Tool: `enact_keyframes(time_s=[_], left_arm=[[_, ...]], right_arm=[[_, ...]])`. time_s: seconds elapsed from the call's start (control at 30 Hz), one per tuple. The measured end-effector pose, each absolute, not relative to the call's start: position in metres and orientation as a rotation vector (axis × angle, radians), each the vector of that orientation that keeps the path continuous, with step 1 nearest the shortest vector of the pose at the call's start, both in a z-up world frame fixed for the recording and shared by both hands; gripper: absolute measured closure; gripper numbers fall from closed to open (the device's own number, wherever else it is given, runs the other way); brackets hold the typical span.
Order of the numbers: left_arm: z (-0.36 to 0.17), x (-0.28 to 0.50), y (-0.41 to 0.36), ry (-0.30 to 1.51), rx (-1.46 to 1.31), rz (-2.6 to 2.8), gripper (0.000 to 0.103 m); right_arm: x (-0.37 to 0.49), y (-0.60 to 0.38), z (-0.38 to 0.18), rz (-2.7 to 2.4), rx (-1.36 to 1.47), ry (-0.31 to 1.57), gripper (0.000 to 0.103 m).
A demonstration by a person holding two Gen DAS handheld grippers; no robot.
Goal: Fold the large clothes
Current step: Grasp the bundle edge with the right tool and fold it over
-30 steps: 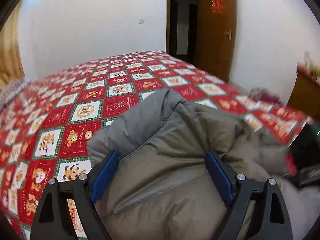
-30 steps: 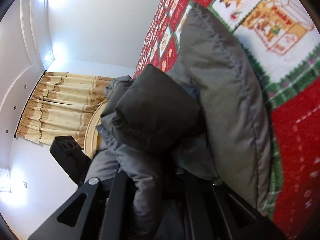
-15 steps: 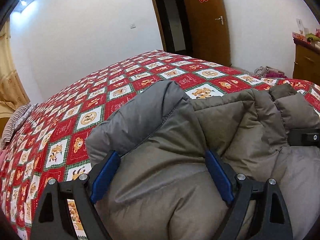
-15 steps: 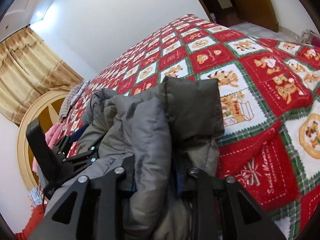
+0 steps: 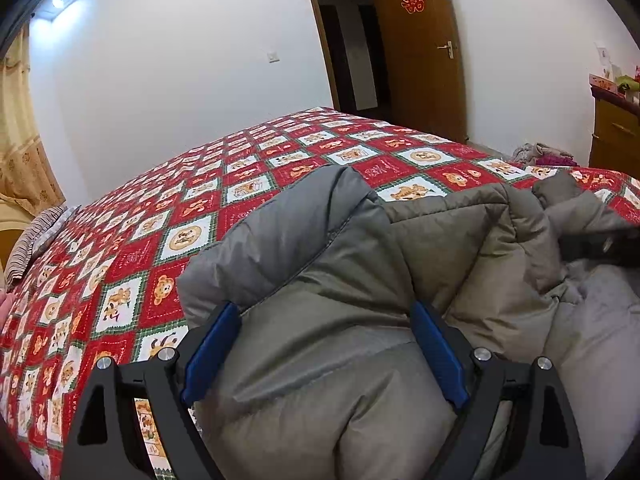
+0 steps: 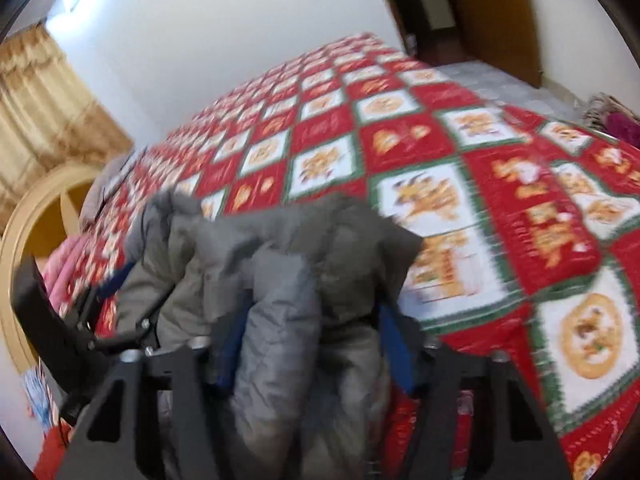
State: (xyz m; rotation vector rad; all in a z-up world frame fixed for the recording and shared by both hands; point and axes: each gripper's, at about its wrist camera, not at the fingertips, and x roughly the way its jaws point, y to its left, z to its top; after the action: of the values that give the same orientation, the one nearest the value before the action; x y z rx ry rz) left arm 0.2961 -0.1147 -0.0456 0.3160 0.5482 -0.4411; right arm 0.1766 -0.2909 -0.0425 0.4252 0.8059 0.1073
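Because a padded garment needs a broad flat surface to be folded on, the bed [image 5: 248,184], covered in a red patchwork quilt, carries the whole job, and its far half lies bare. On the near edge of the bed rests the grey puffer jacket [image 5: 320,280], bunched into thick folds, with one sleeve or side panel doubled across the body toward the doorway side. The left gripper [image 5: 324,344] straddles a wide quilted section of the jacket; its fingers [image 5: 210,344] stand wide apart with the padding bulging up between them, and the frames do not settle whether the blue pads press the fabric or merely flank it. The right gripper [image 6: 308,344] sits over the bundled end of the jacket [image 6: 280,280]; its jaws are opening, with a thick roll of fabric lying between the blue fingers [image 6: 394,344]. This release appears intended to let the folded end settle in place, while the left gripper's wide stance suits steadying the bulk. The fold looks partly made and still loose, so the padding may spring open once freed.
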Motion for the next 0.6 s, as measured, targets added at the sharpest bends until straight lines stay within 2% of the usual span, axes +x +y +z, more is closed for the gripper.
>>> enact_keyframes(time_s=[0.03,0.07,0.2,0.3,0.43,0.6], left_arm=[[-0.045,0.295,-0.114,0.543,0.311,-0.439,0.014],[-0.044,0.294,-0.112,0.534,0.303,-0.438,0.014],[-0.043,0.292,-0.107,0.520,0.275,-0.436,0.014],[-0.046,0.298,-0.108,0.551,0.272,-0.433,0.014],[-0.044,0.304,-0.103,0.600,0.249,-0.464,0.014],[-0.025,0.306,-0.015,0.732,-0.134,-0.503,0.014]], right_arm=[[0.177,-0.286,-0.042,0.149,0.434,0.802,0.069],[0.177,-0.284,-0.040,0.183,0.449,0.796,0.074],[0.181,-0.299,-0.072,0.338,0.731,0.804,0.079],[0.186,-0.303,-0.099,0.353,0.799,0.828,0.085],[0.186,-0.309,-0.103,0.360,0.821,0.820,0.086],[0.171,-0.304,-0.089,0.302,0.680,0.811,0.082]])
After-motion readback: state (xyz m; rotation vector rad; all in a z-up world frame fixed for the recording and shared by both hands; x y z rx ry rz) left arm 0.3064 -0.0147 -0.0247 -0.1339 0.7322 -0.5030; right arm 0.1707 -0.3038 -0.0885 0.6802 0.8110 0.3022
